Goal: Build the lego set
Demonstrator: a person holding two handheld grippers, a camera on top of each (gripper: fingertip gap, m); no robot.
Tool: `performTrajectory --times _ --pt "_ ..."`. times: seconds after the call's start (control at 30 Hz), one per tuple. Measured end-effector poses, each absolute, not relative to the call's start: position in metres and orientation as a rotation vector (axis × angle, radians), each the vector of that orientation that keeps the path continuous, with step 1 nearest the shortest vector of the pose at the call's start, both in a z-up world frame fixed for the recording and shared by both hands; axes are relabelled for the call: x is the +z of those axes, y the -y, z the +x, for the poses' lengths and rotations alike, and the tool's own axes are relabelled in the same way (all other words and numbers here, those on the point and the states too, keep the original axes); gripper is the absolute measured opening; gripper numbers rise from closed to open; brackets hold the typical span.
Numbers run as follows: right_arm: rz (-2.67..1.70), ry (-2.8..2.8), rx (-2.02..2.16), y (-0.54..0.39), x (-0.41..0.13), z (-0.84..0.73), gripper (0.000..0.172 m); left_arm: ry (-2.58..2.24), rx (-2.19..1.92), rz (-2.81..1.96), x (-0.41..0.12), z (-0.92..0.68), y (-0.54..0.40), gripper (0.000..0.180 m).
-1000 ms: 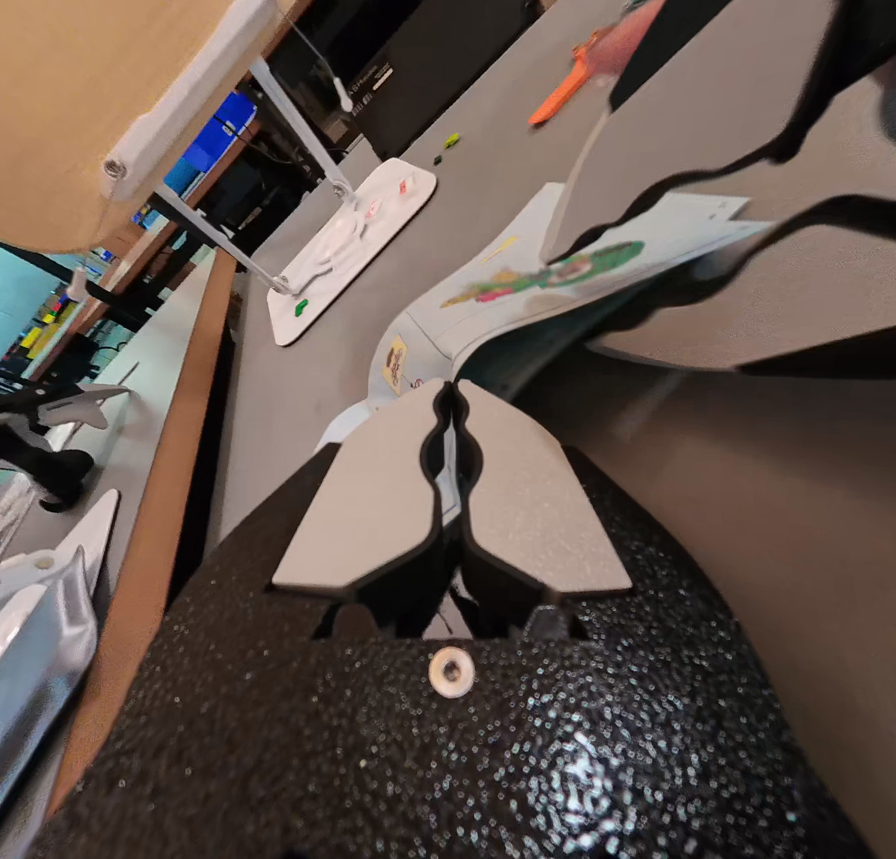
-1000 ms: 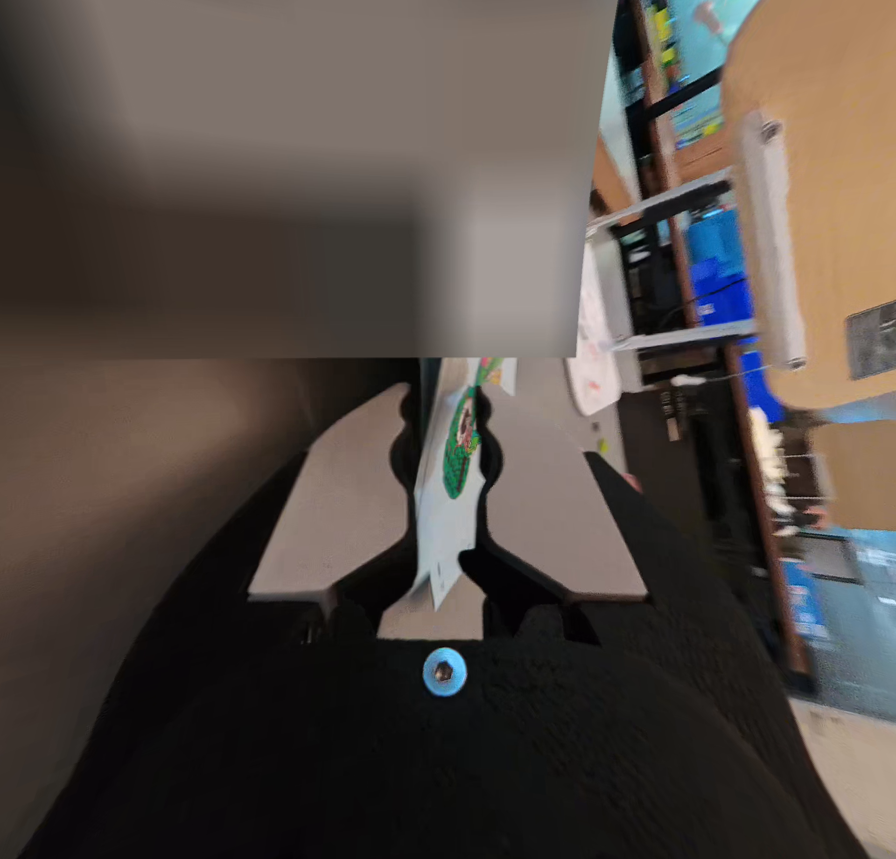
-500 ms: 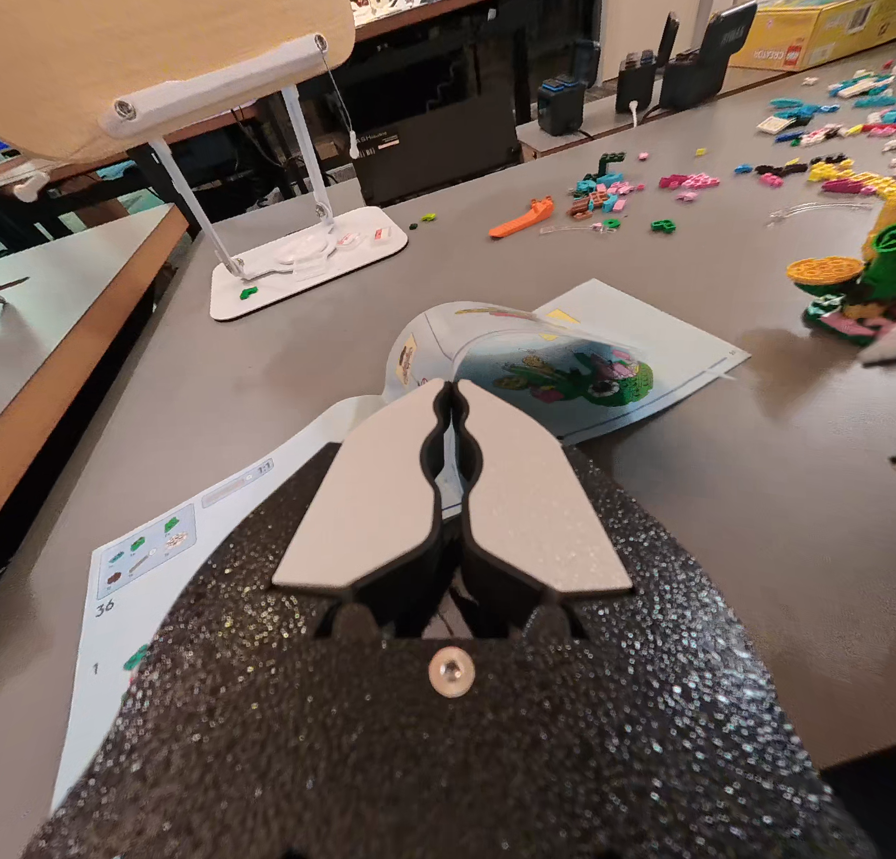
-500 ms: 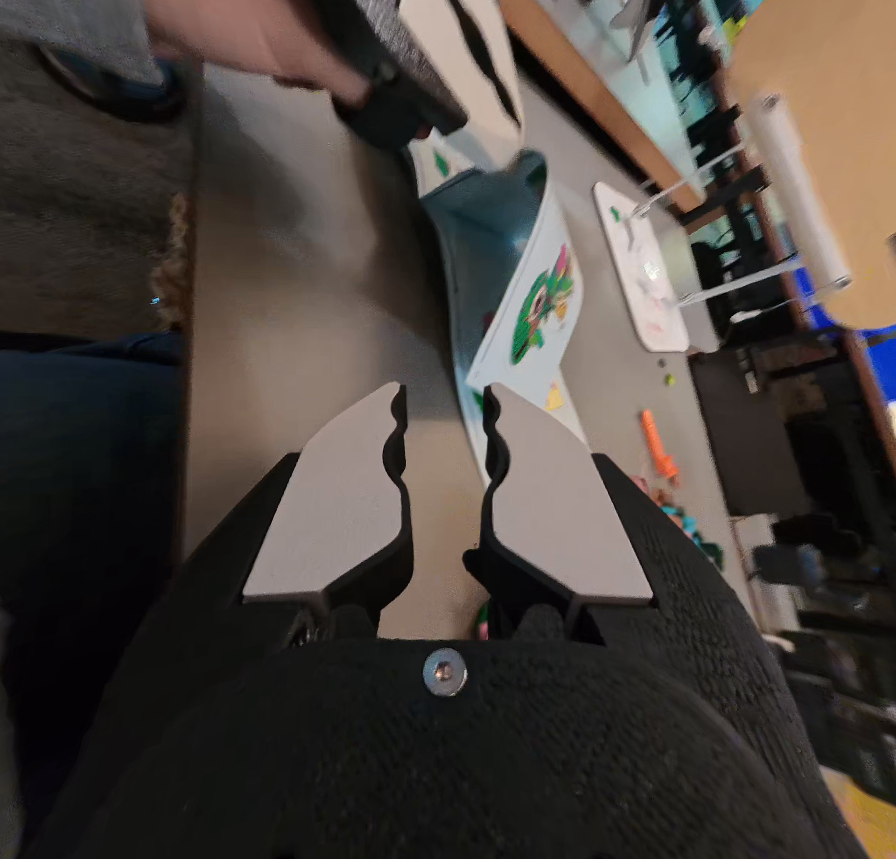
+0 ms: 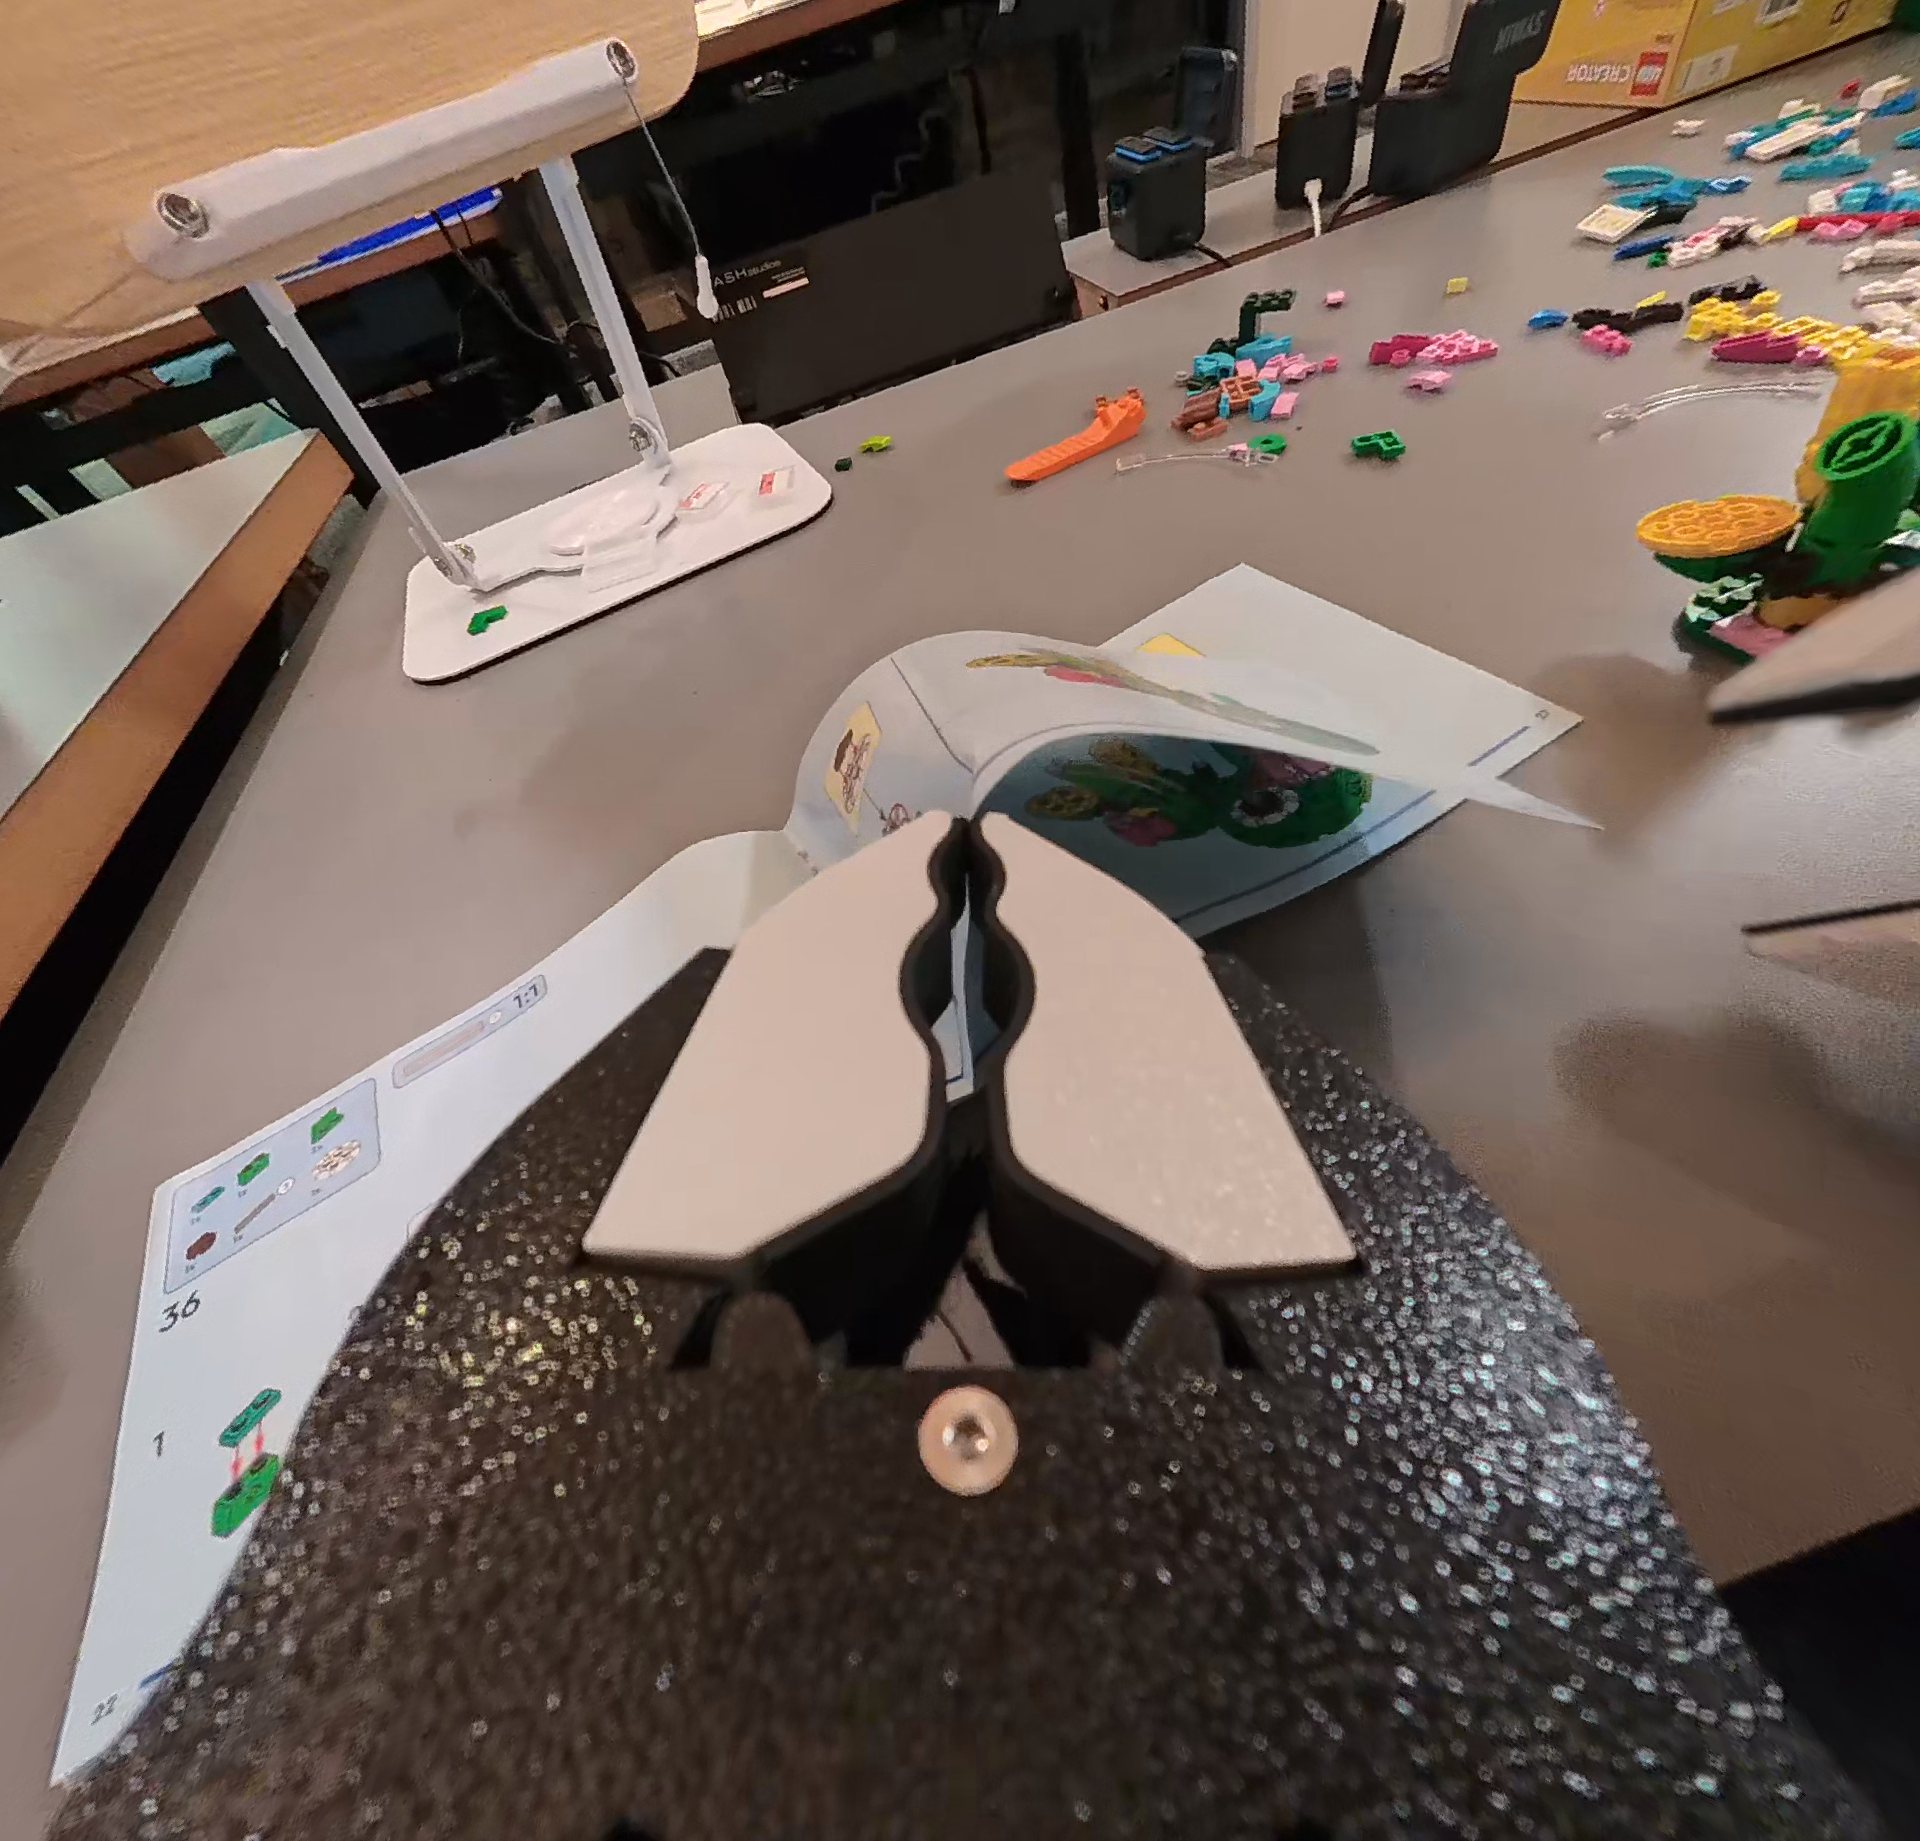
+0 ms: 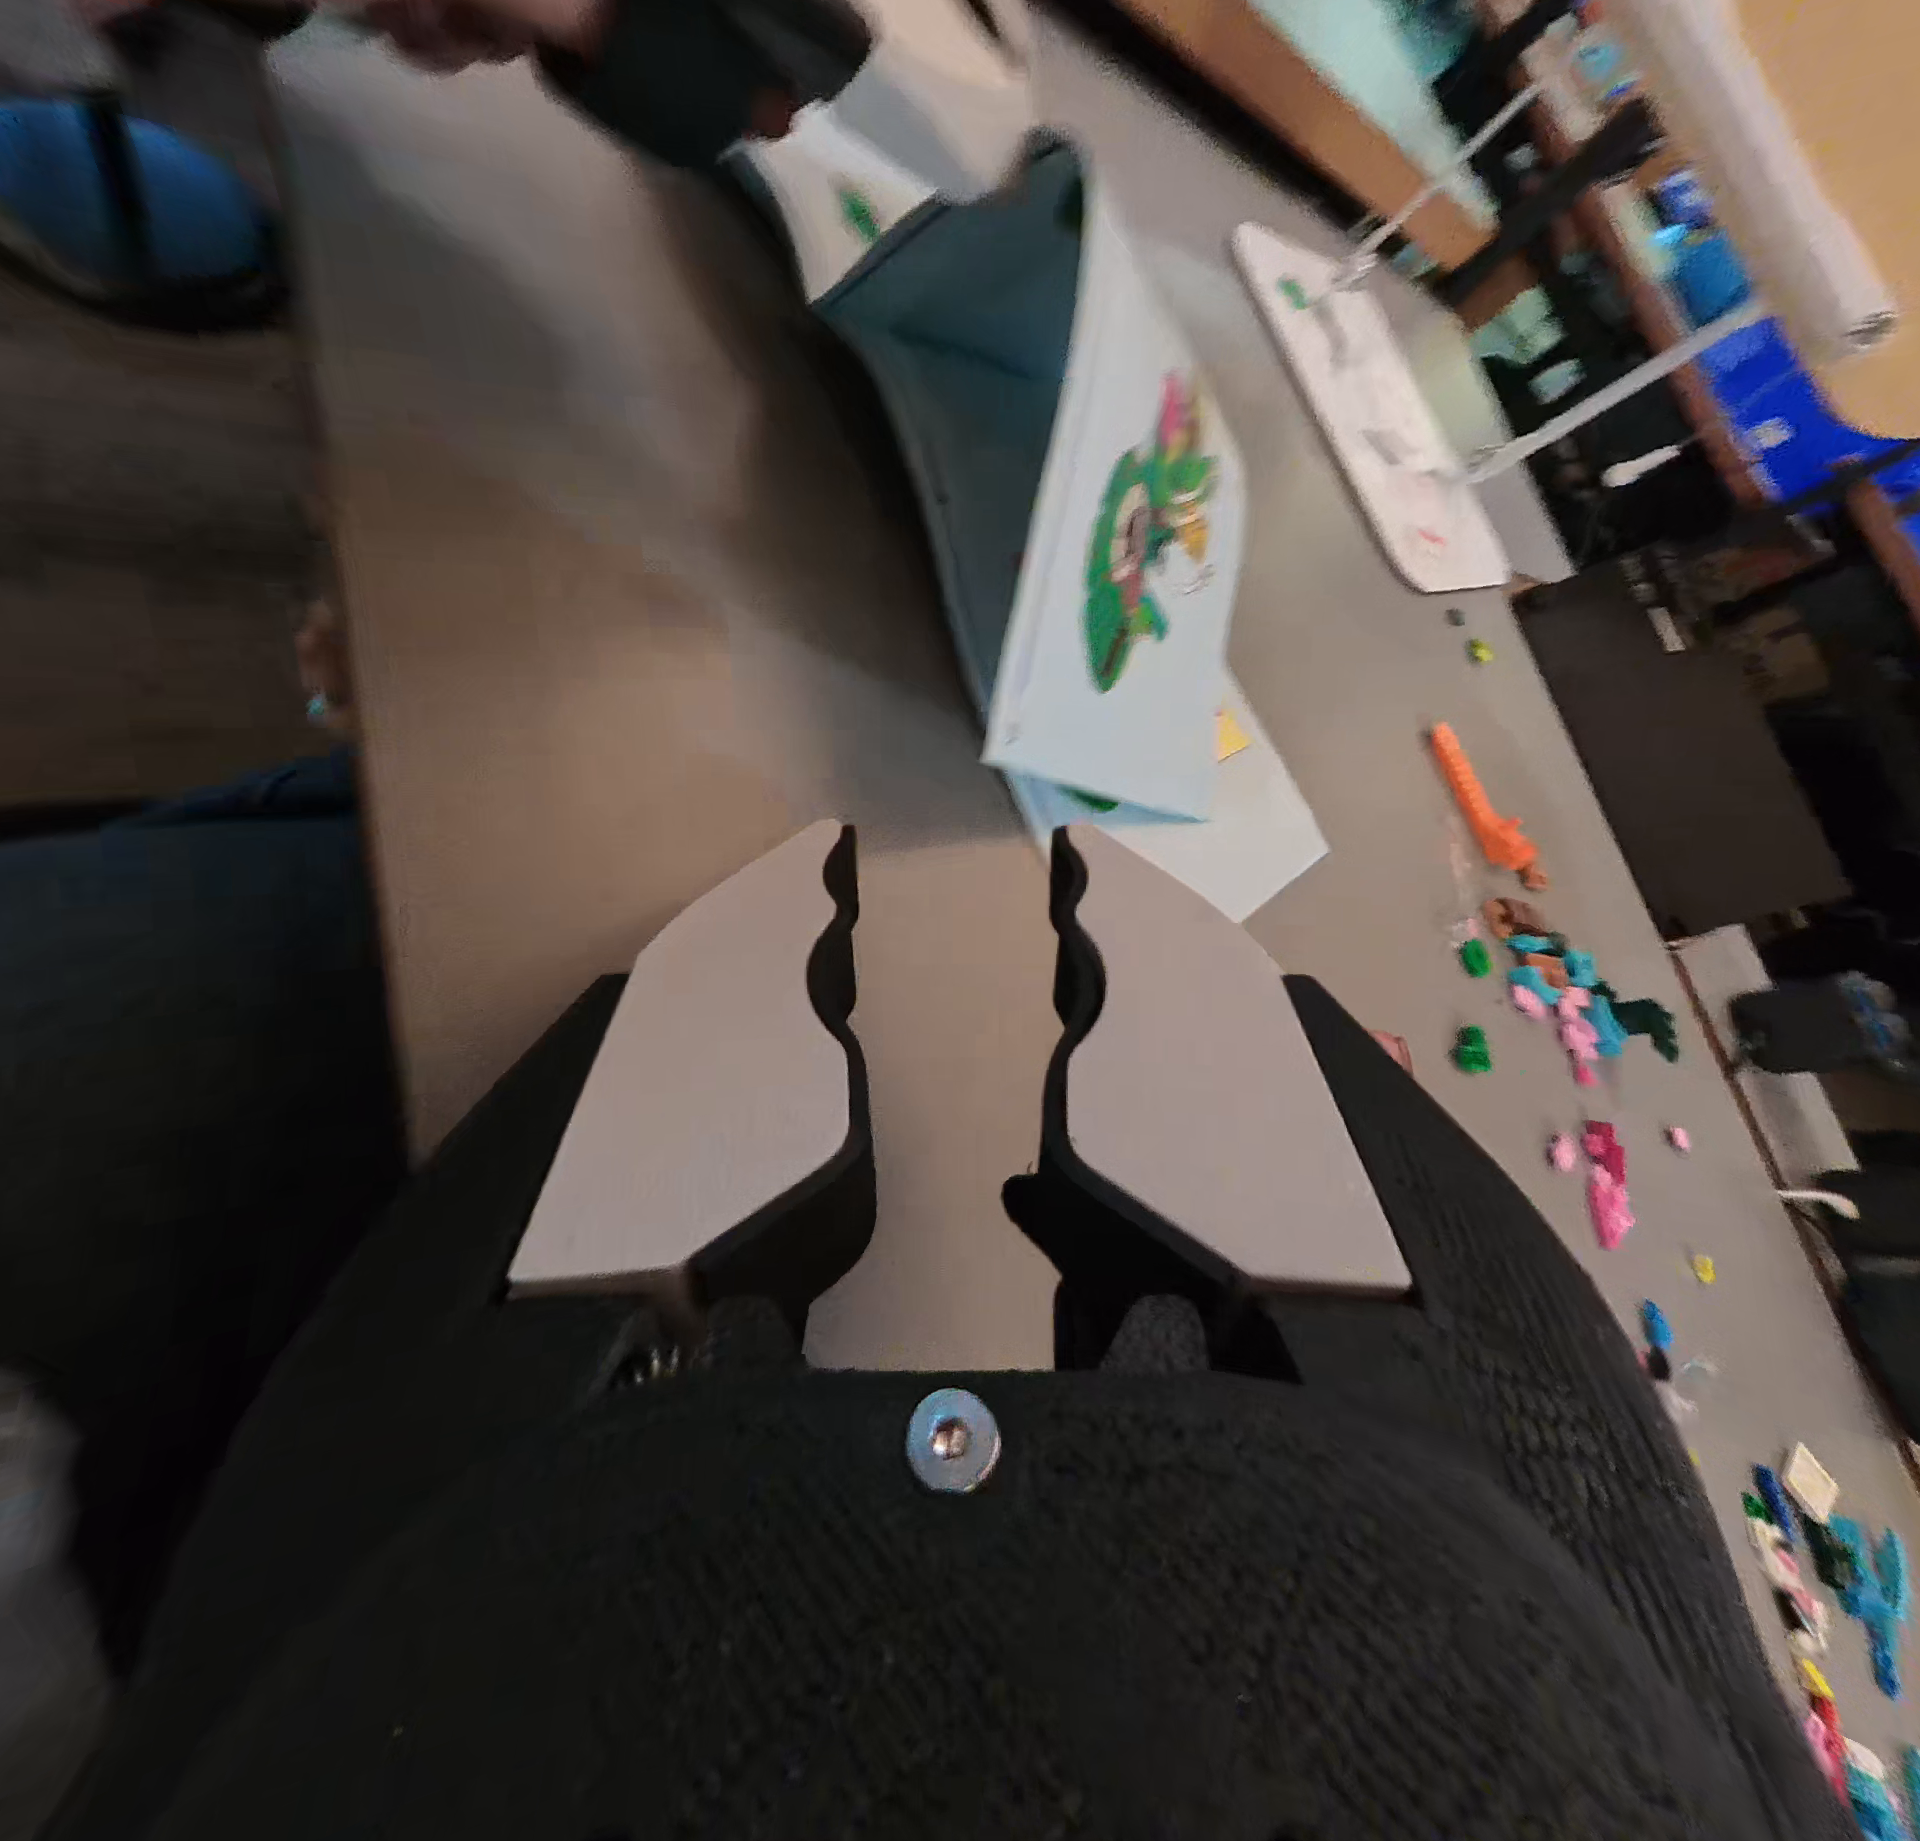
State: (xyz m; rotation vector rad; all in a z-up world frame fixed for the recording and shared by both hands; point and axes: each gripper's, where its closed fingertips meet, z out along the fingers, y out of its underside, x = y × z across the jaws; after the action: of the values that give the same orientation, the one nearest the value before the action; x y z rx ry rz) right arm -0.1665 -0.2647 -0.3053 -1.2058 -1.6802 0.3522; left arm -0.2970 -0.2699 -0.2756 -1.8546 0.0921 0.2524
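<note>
My left gripper (image 5: 968, 841) pinches a thin floppy page of the instruction booklet (image 5: 1174, 752) lying open mid-table, right gripper (image 6: 951, 856) wide and empty just near it; paper tears easily, best gripped by page edges.

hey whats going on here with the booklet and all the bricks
A person works two handheld grippers over a grey table. The left gripper has its jaws shut on a page of an open instruction booklet, which arches up. The right gripper hangs open and holds nothing, just short of the booklet's corner. Loose coloured bricks and a half-built green model lie beyond.
</note>
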Motion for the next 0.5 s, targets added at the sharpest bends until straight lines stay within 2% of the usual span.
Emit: performTrajectory --times 0.03,0.1,0.2,0.33,0.4,0.47,0.5 --pt "-1.193 1.65 0.348 0.261 -0.303 -0.171 0.036 -0.093 0.254 -1.855 -0.276 -0.297 0.27 0.0" --pt "-1.161 1.639 0.311 0.255 -0.301 -0.18 0.043 -0.095 0.254 -1.855 -0.275 -0.297 0.271 0.0" --pt "-1.097 1.674 0.228 0.25 -0.303 -0.19 0.043 -0.095 0.253 -1.855 -0.275 -0.297 0.272 0.0" --pt "-1.029 1.661 0.143 0.241 -0.299 -0.203 0.039 -0.107 0.248 -1.862 -0.276 -0.296 0.274 0.0" --pt "-0.996 1.599 0.099 0.233 -0.289 -0.206 0.026 -0.126 0.236 -1.856 -0.276 -0.293 0.275 0.003" --pt "-0.975 1.533 0.066 0.226 -0.279 -0.206 0.013 -0.148 0.167 -1.785 -0.266 -0.283 0.276 0.035" --pt "-0.964 1.504 0.061 0.224 -0.274 -0.205 0.006 -0.17 0.139 -1.757 -0.261 -0.277 0.276 0.04"
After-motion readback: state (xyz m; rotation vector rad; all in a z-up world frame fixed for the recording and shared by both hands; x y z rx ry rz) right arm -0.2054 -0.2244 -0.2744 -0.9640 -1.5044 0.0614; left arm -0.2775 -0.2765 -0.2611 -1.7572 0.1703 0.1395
